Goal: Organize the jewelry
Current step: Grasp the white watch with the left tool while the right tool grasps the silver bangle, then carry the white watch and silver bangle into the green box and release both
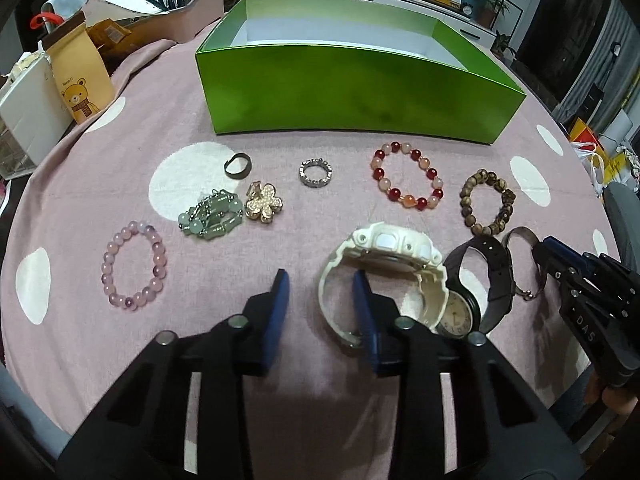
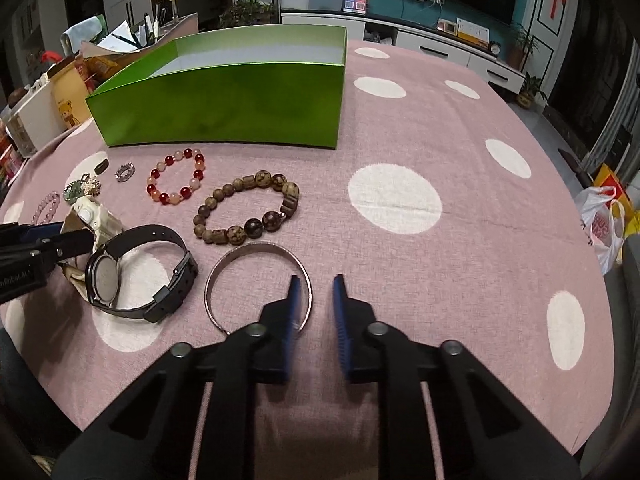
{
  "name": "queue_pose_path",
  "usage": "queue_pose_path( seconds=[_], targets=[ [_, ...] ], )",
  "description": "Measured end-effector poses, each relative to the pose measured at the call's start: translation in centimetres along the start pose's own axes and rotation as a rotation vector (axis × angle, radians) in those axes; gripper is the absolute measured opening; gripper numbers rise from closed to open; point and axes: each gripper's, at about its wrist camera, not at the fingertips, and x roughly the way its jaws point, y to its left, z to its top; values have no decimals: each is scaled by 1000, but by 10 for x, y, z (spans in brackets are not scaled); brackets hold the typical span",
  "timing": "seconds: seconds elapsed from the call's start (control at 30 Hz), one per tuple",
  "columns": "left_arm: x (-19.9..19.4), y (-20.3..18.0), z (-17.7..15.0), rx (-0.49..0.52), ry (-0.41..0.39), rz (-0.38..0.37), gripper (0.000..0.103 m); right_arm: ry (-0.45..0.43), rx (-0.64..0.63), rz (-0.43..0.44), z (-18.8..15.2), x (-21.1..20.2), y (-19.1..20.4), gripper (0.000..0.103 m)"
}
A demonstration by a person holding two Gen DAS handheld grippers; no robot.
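Note:
An open green box (image 1: 352, 92) stands at the back of the pink dotted cloth. In front of it lie a pink bead bracelet (image 1: 134, 266), green beads (image 1: 210, 218), a gold flower brooch (image 1: 264, 202), a dark ring (image 1: 238, 165), a sparkly ring (image 1: 316, 172), a red bead bracelet (image 1: 408, 180), a brown bead bracelet (image 2: 246, 212), a white watch (image 1: 384, 276), a black watch (image 2: 140, 274) and a silver bangle (image 2: 258, 286). My left gripper (image 1: 322, 278) is open, its right finger inside the white watch's strap loop. My right gripper (image 2: 317, 282) is open, straddling the bangle's right rim.
A bear-print paper bag (image 1: 80, 80), white drawers and clutter crowd the table's left edge. A plastic bag (image 2: 604, 224) sits on the floor off the right edge. A cabinet with small items (image 2: 440, 40) runs behind the table.

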Motion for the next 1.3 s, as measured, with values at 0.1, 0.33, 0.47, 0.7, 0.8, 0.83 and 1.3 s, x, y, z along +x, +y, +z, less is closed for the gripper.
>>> queue_pose_path(
  seconds=[0.1, 0.33, 0.47, 0.7, 0.8, 0.83, 1.3],
  targets=[
    [2, -1, 2, 4, 0, 7, 19, -9, -3, -10, 1, 0, 1, 4],
    [3, -1, 3, 6, -9, -4, 8, -47, 12, -24, 3, -9, -6, 3],
    [0, -1, 3, 2, -13, -14, 8, -77, 21, -27, 6, -18, -9, 3],
    [-18, -1, 6, 1, -52, -28, 8, -115, 35, -22, 9, -32, -11, 3],
    [-25, 0, 8, -1, -73, -31, 8, -128, 36, -23, 11, -37, -11, 3],
    [-27, 0, 8, -3, -77, -31, 8, -134, 38, -22, 12, -38, -11, 3],
    [-65, 2, 23, -4, -172, -51, 9, -181, 51, -2, 18, -52, -11, 3]
  ],
)
